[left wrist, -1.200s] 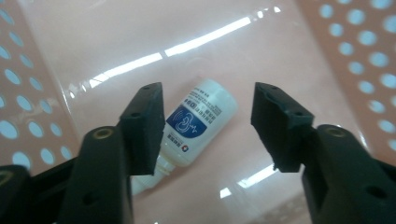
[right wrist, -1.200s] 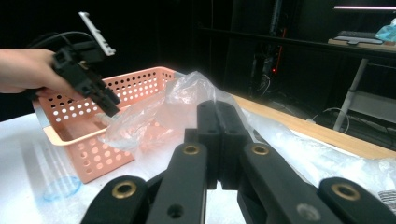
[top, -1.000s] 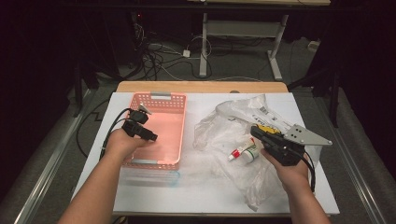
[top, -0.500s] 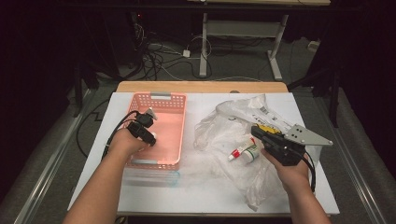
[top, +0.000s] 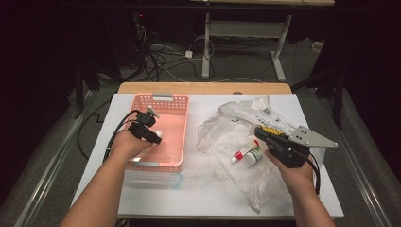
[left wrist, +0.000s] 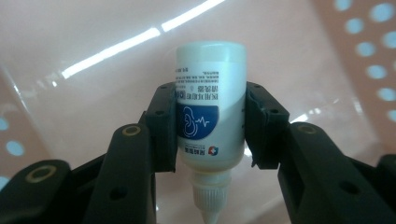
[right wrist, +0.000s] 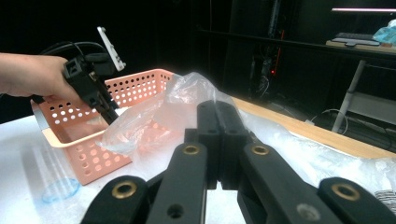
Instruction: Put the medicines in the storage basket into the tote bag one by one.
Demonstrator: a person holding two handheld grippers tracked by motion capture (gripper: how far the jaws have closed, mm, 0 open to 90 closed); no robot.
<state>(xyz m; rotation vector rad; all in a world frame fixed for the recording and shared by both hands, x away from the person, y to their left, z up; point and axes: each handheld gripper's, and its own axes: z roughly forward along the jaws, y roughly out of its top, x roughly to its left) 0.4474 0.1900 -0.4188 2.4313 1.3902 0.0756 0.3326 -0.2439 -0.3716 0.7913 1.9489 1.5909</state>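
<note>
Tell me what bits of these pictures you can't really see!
- High view: the small white bottle is almost hidden behind the left gripper and hand, inside the pink basket.
- Left gripper view: the bottle's nozzle tip is cut off by the bottom edge.
- High view: the label on the red-capped tube is too small to read.
- Right gripper view: the plastic bag blurs the basket wall behind it.

We see bare forearms; left gripper (top: 152, 134) and right gripper (right wrist: 218, 140) show black jaws, brass-ringed screws, black cables.
</note>
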